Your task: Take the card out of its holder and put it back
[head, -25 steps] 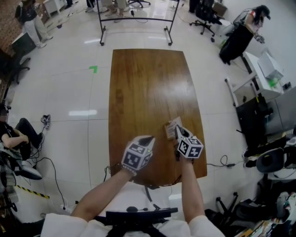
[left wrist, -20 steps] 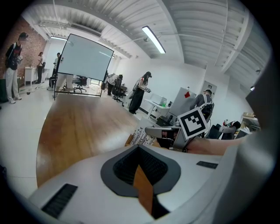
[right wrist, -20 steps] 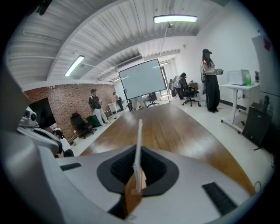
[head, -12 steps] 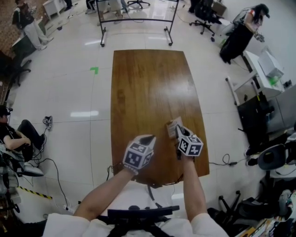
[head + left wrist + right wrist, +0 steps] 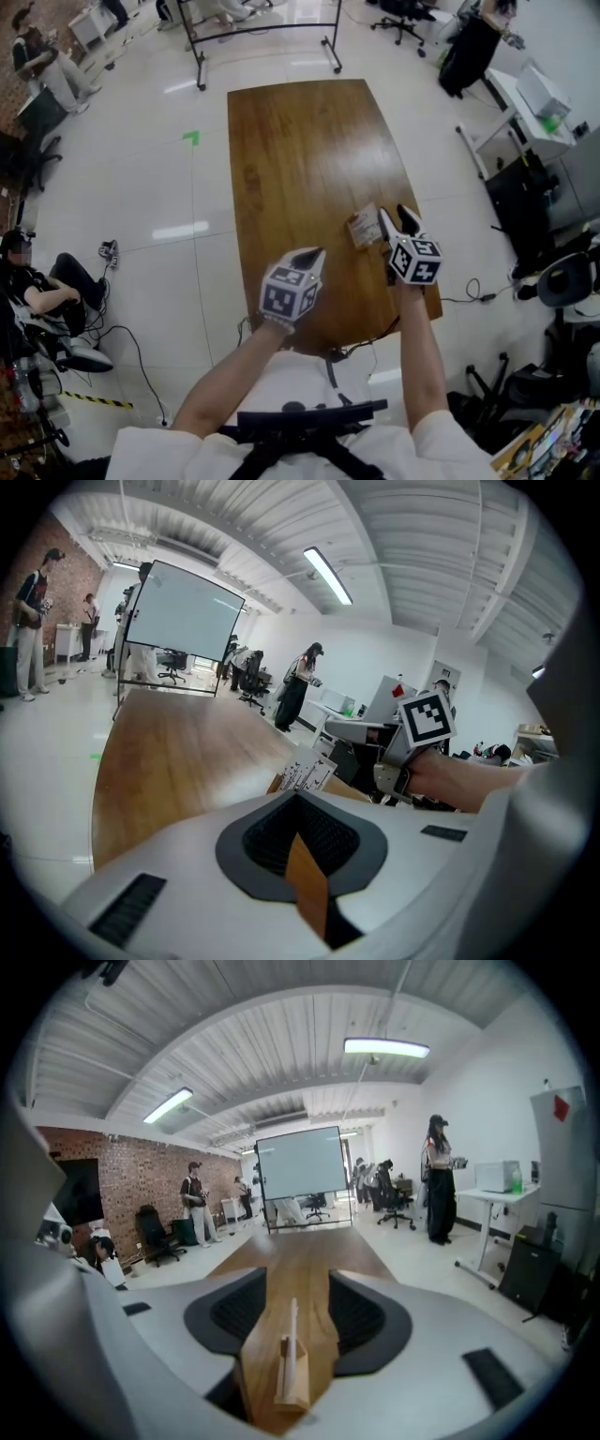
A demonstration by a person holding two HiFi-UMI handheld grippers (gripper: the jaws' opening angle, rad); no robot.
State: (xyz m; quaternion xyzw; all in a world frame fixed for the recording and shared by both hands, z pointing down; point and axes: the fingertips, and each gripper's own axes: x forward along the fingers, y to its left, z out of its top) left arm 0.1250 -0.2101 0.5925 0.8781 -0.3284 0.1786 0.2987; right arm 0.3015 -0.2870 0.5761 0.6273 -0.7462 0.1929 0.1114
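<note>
A white printed card (image 5: pixel 364 228) stands upright in a small wooden holder (image 5: pixel 292 1387) on the brown table (image 5: pixel 291 141), near its right edge. In the right gripper view the card (image 5: pixel 292 1335) shows edge-on, low between the jaws. My right gripper (image 5: pixel 394 217) hangs just behind and above the card; its jaws have just been opening, and both pads stand well clear of it. My left gripper (image 5: pixel 314 255) hovers to the card's left, shut and empty. Seen along the left gripper (image 5: pixel 300 799), the card (image 5: pixel 307 772) is ahead.
Table edges run close on the right and near side. A wheeled whiteboard frame (image 5: pixel 262 28) stands past the far end. People sit and stand at the room's left (image 5: pixel 37 291). Desks and chairs (image 5: pixel 534 103) crowd the right. Cables hang off the near edge (image 5: pixel 356 352).
My right gripper has risen and its jaws have spread apart, letting go of the card, which stays in the holder. The left gripper has lifted slightly.
</note>
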